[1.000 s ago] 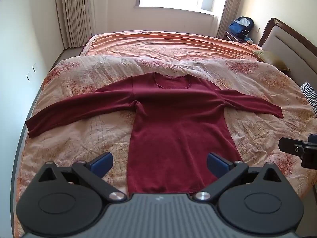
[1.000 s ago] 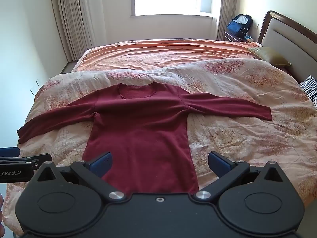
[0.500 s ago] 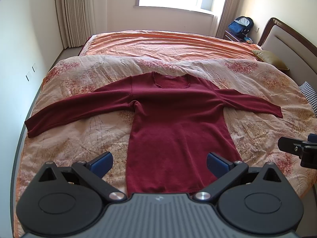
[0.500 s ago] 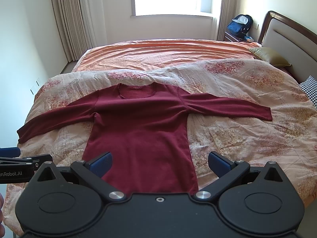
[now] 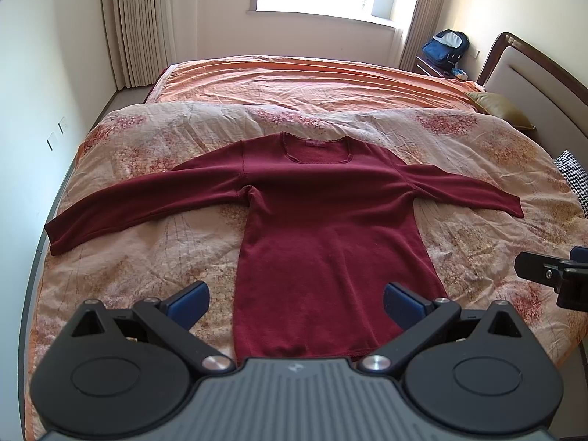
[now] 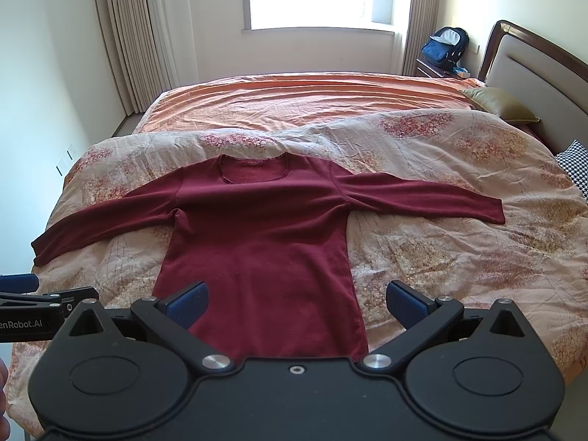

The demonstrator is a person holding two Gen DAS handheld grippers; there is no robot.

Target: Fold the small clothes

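Hovering over the near edge of the bed [image 5: 330, 84], I hold my left claw [image 5: 296, 303] and right claw [image 6: 297, 303] wide and empty; the maroon sweater [image 5: 327, 228] lies flat on the quilt [image 5: 147, 257], sleeves spread.

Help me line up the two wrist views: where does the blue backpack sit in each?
Left wrist: blue backpack, upper right, on the nightstand beside the curtain.
Right wrist: blue backpack, upper right, same nightstand.
Shared landmark: the dark red sweater's neckline.
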